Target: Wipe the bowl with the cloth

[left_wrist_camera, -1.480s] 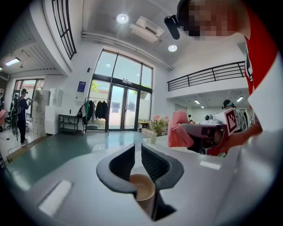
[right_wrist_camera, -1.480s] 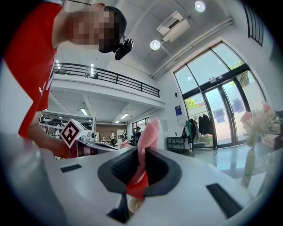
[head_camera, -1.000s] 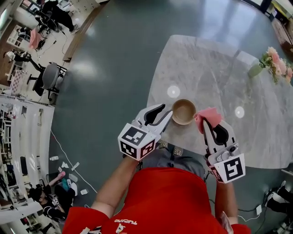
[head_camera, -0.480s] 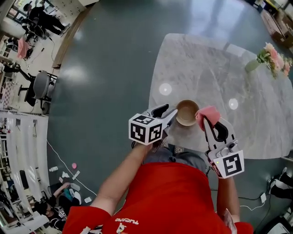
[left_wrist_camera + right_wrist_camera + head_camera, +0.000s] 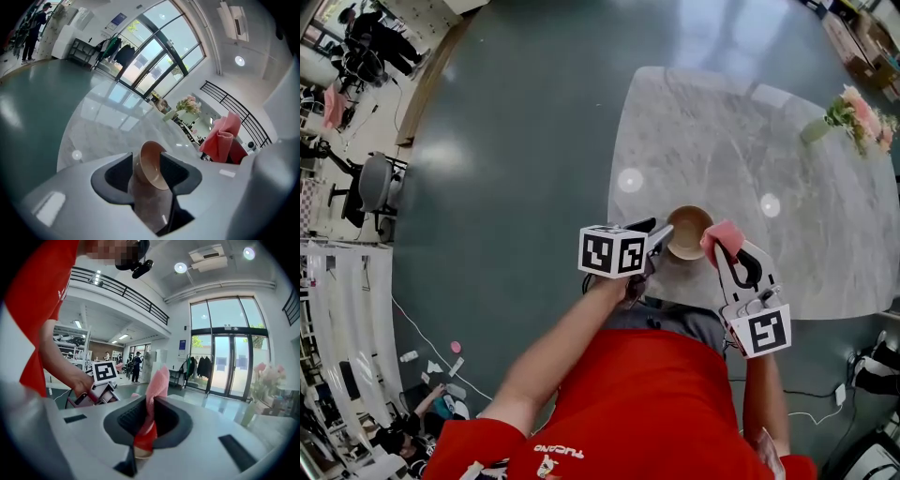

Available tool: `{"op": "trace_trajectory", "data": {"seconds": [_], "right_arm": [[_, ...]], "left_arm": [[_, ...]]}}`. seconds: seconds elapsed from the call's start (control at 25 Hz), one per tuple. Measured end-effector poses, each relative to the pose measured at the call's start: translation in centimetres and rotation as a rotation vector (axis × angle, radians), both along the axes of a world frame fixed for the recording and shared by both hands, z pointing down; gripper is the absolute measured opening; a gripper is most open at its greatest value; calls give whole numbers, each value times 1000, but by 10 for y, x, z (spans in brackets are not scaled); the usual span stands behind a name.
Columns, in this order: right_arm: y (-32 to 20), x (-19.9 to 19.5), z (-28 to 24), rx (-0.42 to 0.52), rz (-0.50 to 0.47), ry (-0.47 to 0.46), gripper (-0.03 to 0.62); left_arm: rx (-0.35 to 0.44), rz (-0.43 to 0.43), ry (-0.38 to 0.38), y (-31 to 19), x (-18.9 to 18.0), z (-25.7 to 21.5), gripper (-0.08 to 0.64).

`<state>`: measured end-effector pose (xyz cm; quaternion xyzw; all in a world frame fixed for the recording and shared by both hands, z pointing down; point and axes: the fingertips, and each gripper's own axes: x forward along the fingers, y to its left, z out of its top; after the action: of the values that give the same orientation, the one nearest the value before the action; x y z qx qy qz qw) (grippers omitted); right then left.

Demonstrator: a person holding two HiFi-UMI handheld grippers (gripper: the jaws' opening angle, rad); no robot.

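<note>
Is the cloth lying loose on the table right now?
No, the pink cloth is pinched between the jaws of the right tool.

In the head view the right gripper [image 5: 725, 247] covers the lower part of the pink cloth [image 5: 722, 232], and the distant people [image 5: 375, 39] are too small to make out.

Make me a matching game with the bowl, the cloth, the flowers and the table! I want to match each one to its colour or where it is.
Things:
1. bowl
2. cloth
3. flowers
4. table

Matches:
A. grey marble
B. pinched in the right gripper
C. in a vase
D. tan and round

Pairs: 1-D, 2-B, 3-C, 4-A
</note>
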<state>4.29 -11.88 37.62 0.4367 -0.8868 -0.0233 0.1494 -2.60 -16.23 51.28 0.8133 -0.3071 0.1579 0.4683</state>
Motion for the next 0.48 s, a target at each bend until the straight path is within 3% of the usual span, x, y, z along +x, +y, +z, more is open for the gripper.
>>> {"op": "trace_trajectory", "data": {"seconds": [0.2,0.48], "right_arm": [[-7,2,12,1,-42,84,23],[-15,2,31,-17,-120,141,23]], "left_arm": [[-65,5,16,0,10,10,161],[-121,-3,-22,0,15,26,161]]}}
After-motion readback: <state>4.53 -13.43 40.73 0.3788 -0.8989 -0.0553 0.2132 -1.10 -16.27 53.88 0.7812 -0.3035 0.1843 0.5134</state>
